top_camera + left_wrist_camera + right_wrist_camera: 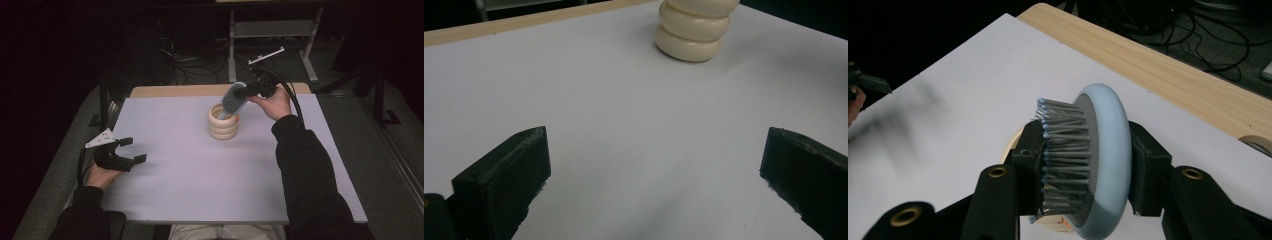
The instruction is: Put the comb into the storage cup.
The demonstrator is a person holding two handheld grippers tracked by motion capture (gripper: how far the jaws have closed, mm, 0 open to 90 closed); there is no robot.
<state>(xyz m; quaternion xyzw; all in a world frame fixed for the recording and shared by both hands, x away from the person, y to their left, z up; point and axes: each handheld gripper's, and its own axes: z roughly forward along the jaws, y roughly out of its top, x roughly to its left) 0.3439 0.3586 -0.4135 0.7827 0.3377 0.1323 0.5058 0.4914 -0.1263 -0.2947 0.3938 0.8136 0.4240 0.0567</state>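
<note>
A light blue hairbrush (234, 99) with grey bristles is clamped at its head between the jaws of my right gripper (248, 93). In the right gripper view the hairbrush (1108, 160) stands on edge, one jaw on the bristles and one on the back. Its handle end dips into a cream ribbed holder (223, 121) at the table's middle back. The same holder (693, 30) stands far ahead in the left gripper view. My left gripper (131, 150) rests open near the table's left edge, nothing between its jaws, well apart from the holder.
A white sheet (200, 170) covers the table, with a wooden strip (165, 91) along its far edge. Behind the table lie cables (190, 65) and a metal rack's legs (310, 55). A roll of tape (1259, 145) peeks in at the right gripper view's right edge.
</note>
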